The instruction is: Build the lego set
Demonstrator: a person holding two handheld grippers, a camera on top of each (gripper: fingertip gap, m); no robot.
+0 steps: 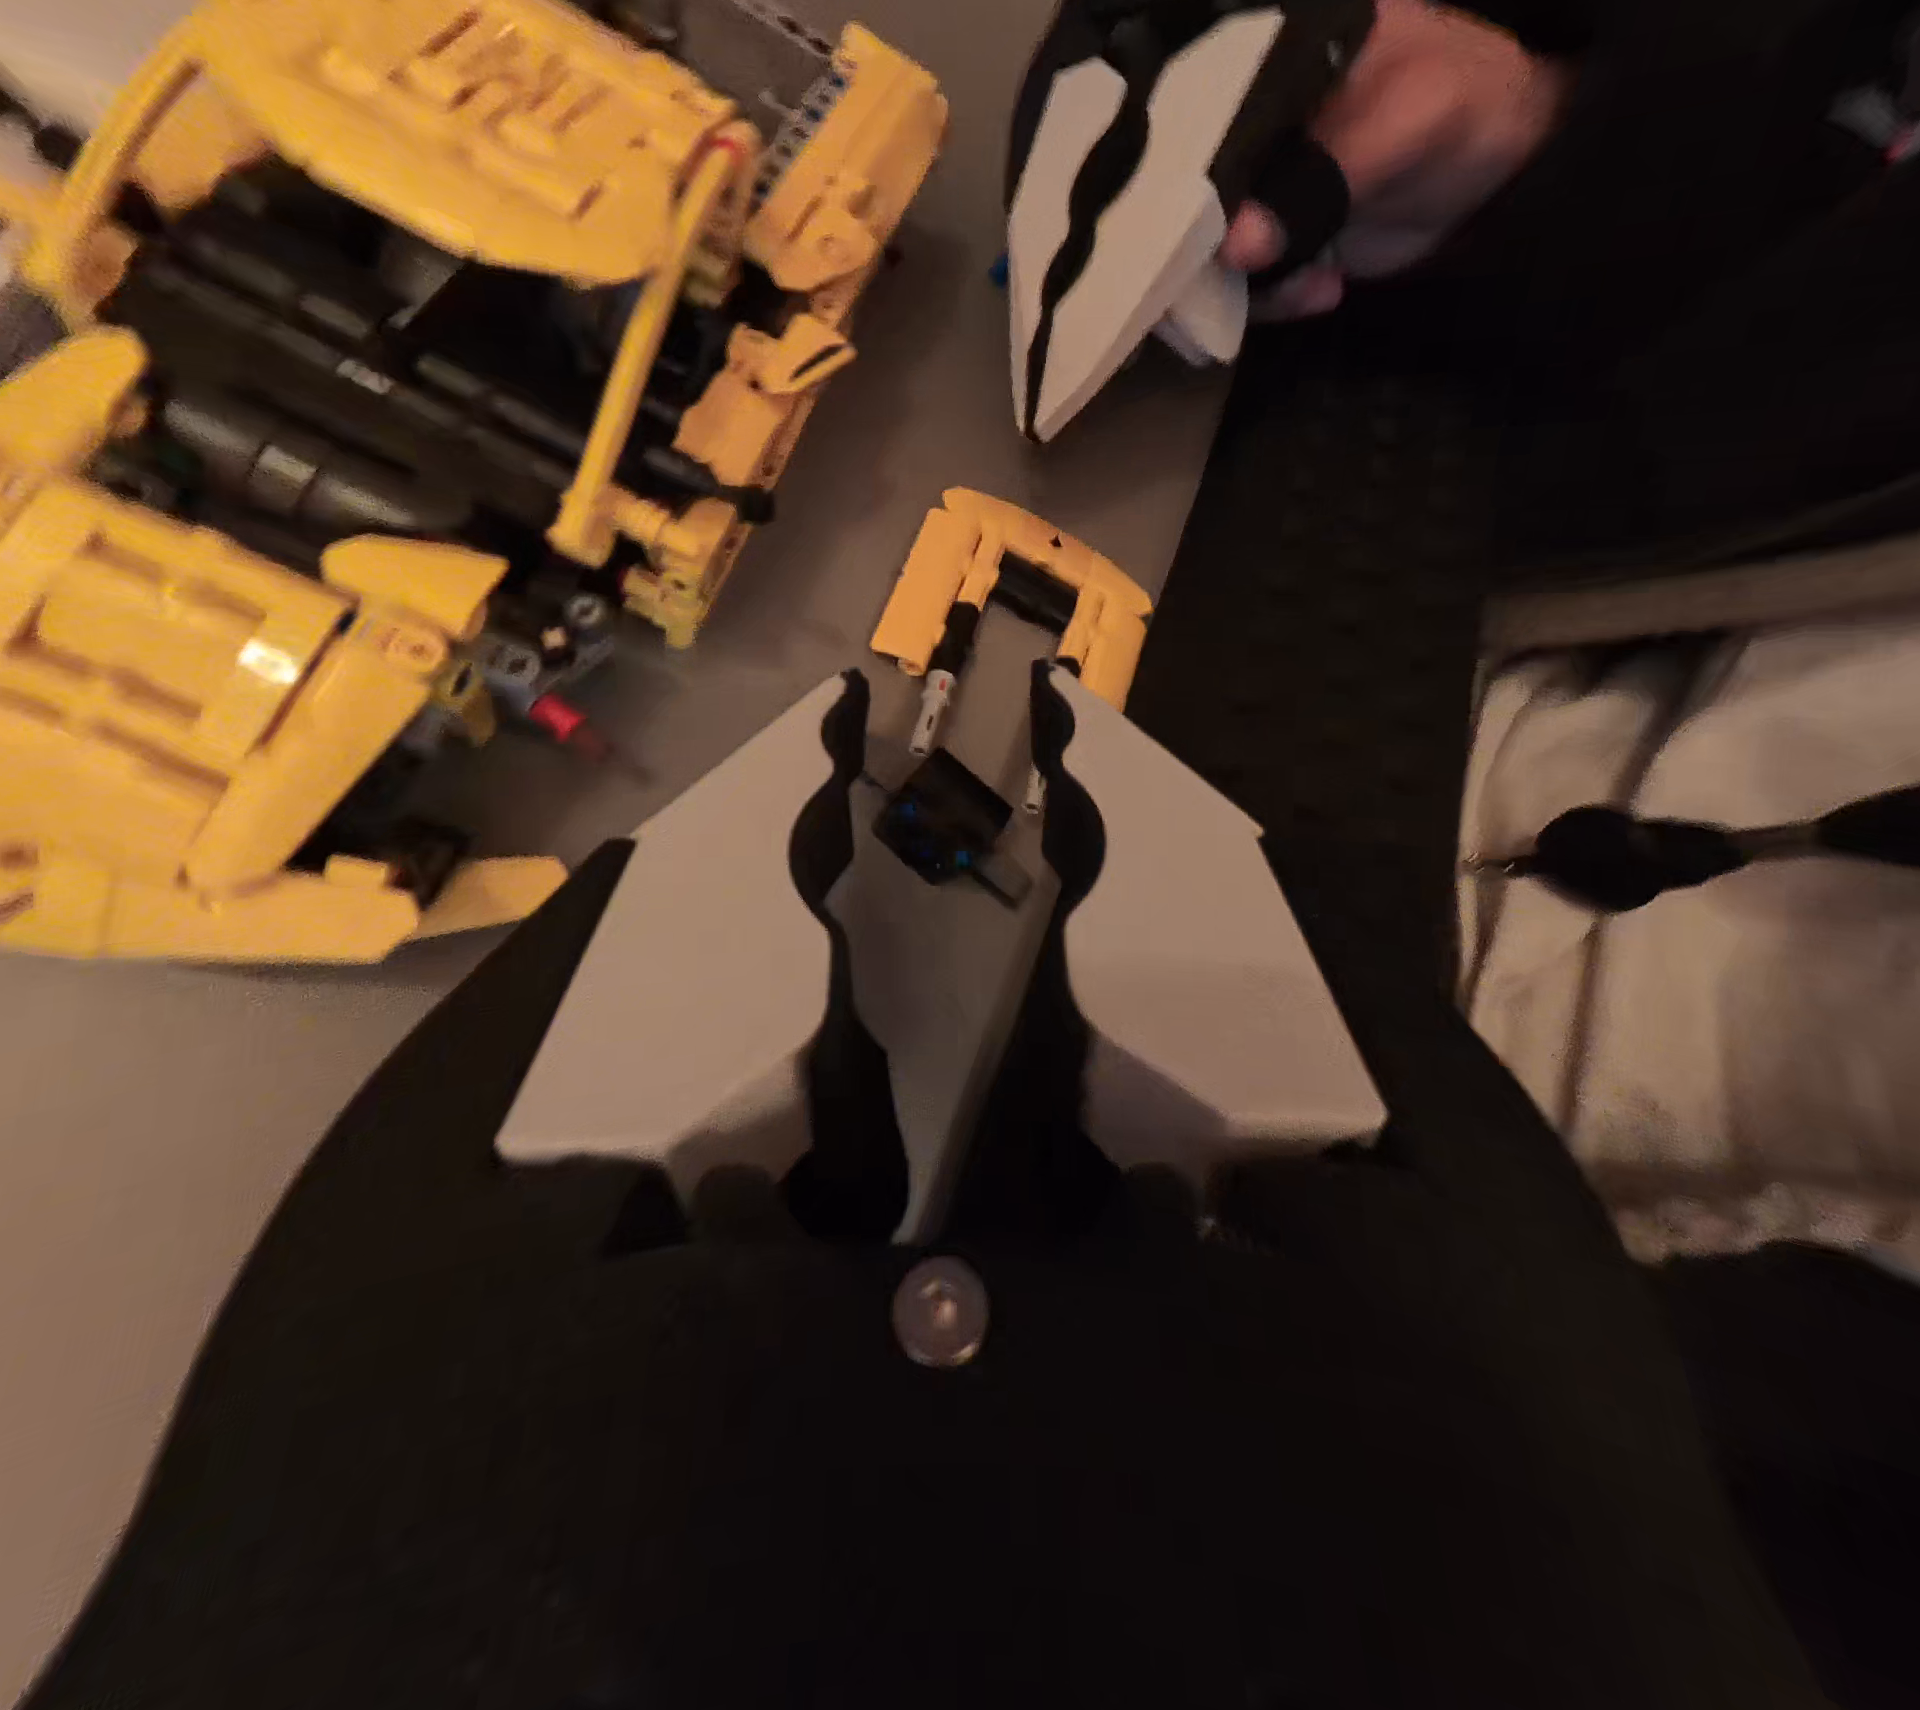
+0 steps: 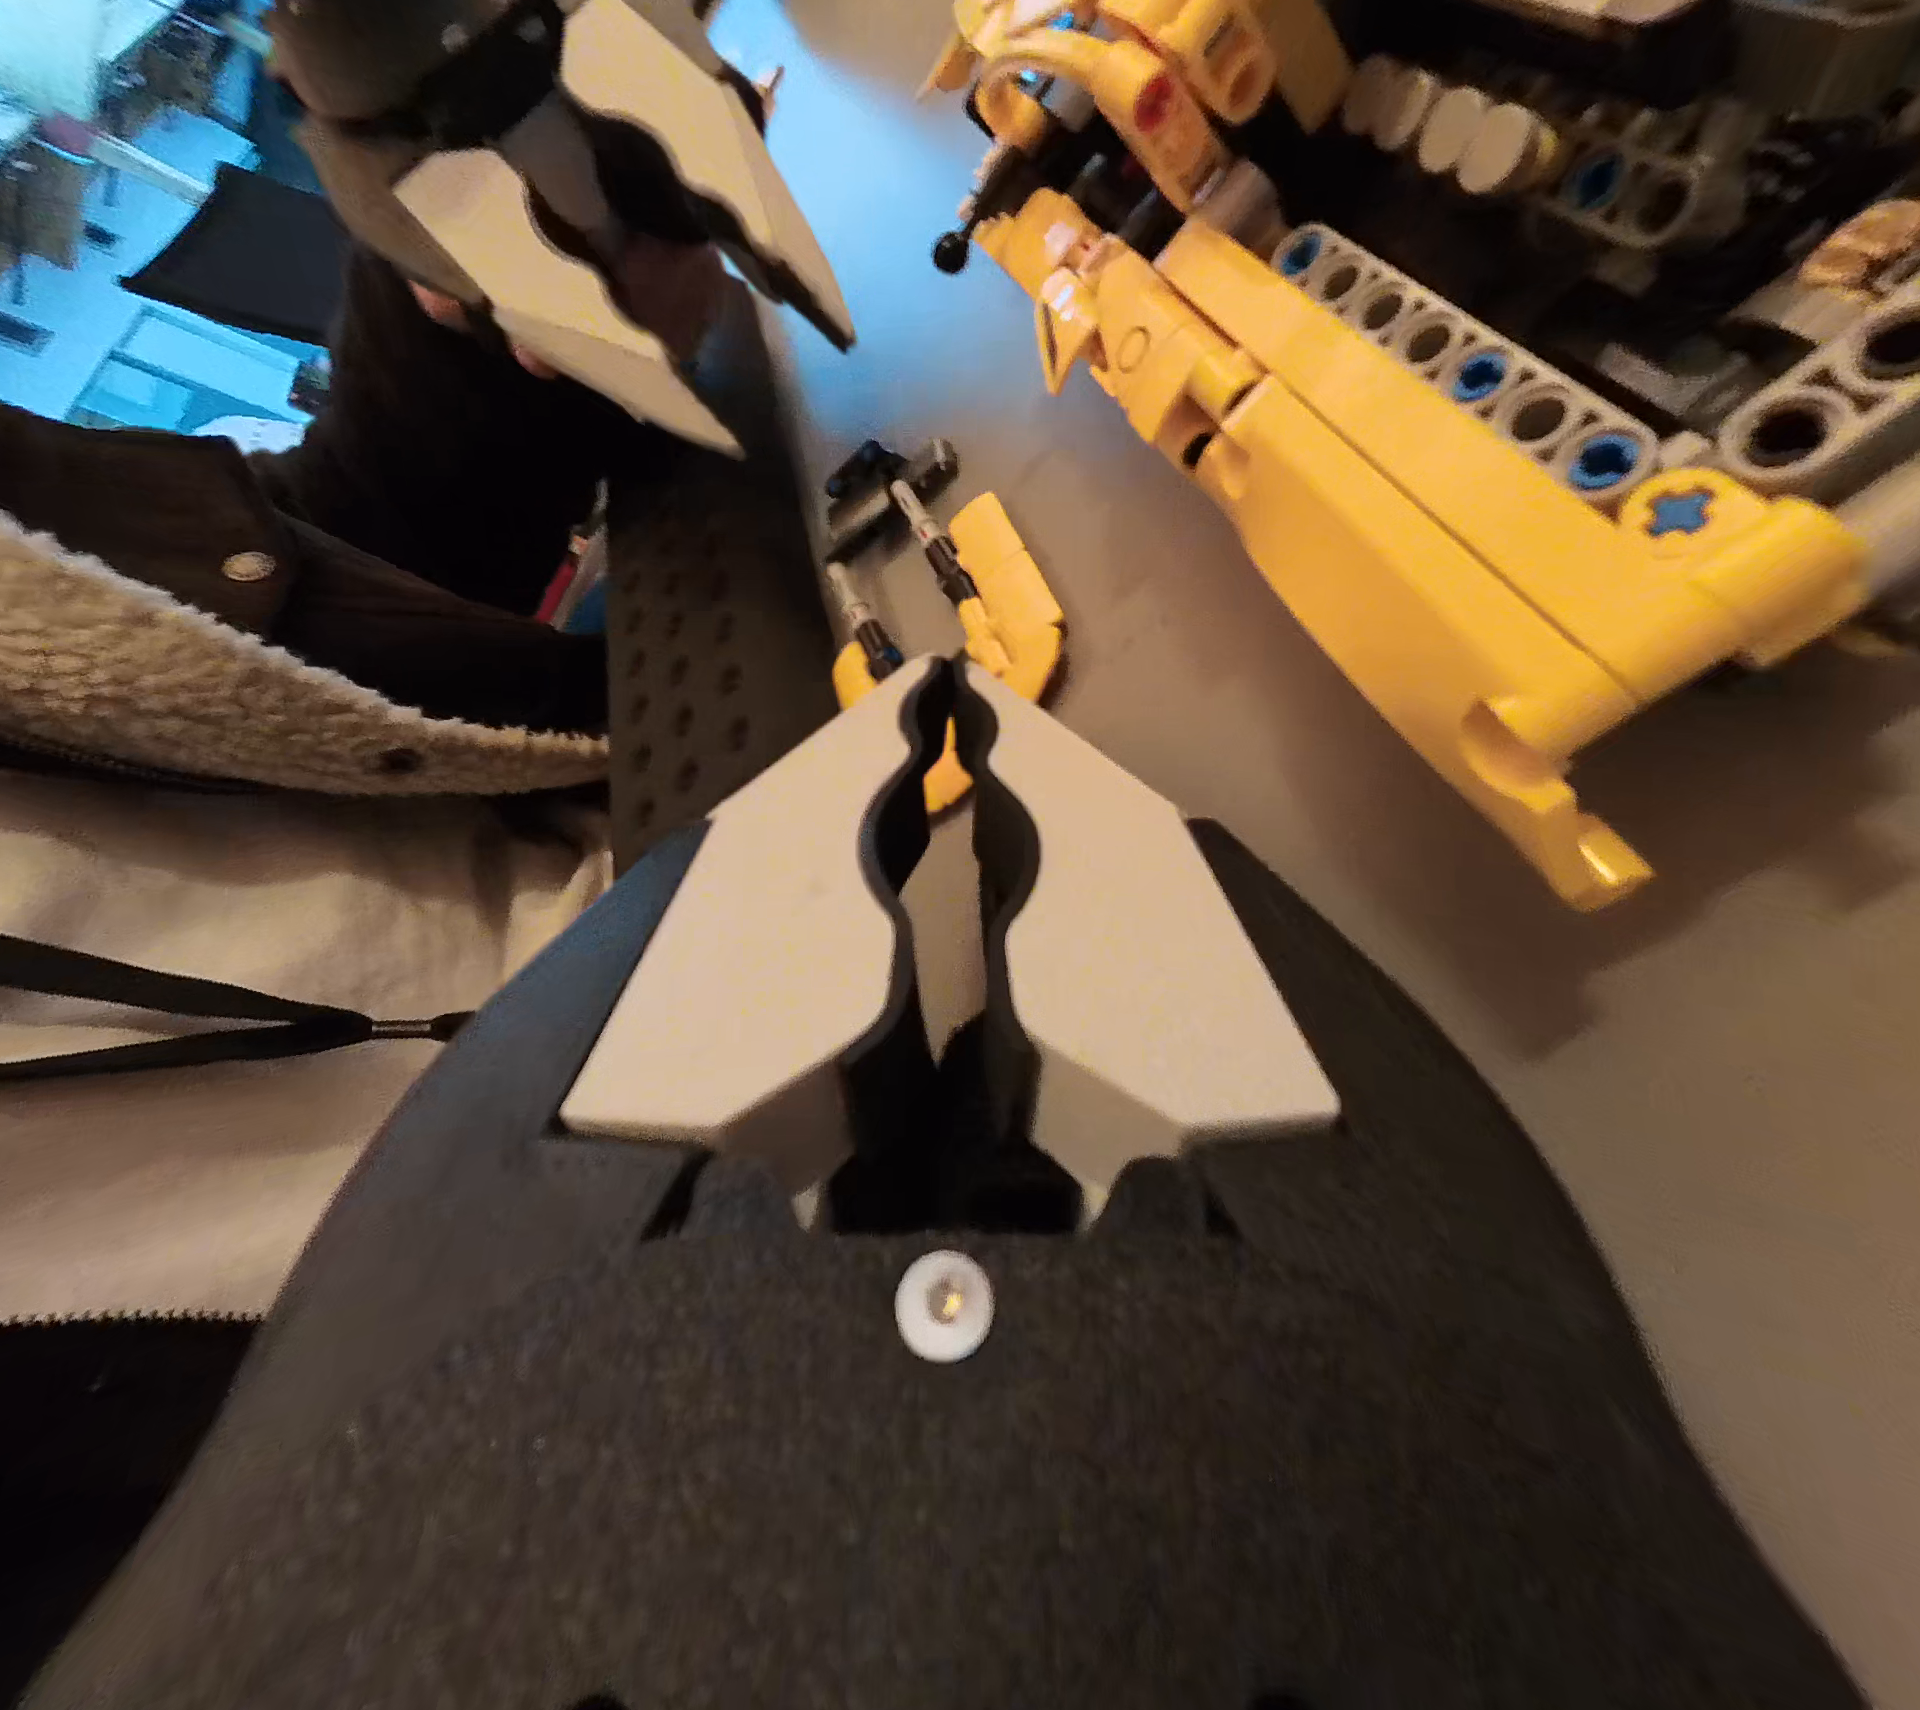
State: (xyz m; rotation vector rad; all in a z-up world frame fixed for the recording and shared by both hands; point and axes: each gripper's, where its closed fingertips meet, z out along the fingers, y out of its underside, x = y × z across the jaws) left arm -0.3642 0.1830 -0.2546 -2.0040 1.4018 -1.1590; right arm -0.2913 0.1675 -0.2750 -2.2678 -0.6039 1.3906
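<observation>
A grey table (image 1: 156,1141) in dim warm light; beyond, a bright blurred room (image 2: 114,102).

Light was dim and warm; the yellow car (image 1: 343,372) was motion-blurred; edges bowed; far left glowed cold blue.

Two wrist cams, both angled down at the grey table (image 1: 156,1141) from close range.
Left cam looks along its fingers at the small yellow piece (image 1: 1013,590) near the table edge; right cam faces it from the opposite side (image 2: 1003,590). Both share that piece, the yellow car (image 1: 364,372) (image 2: 1403,434), and each other's gripper.
</observation>
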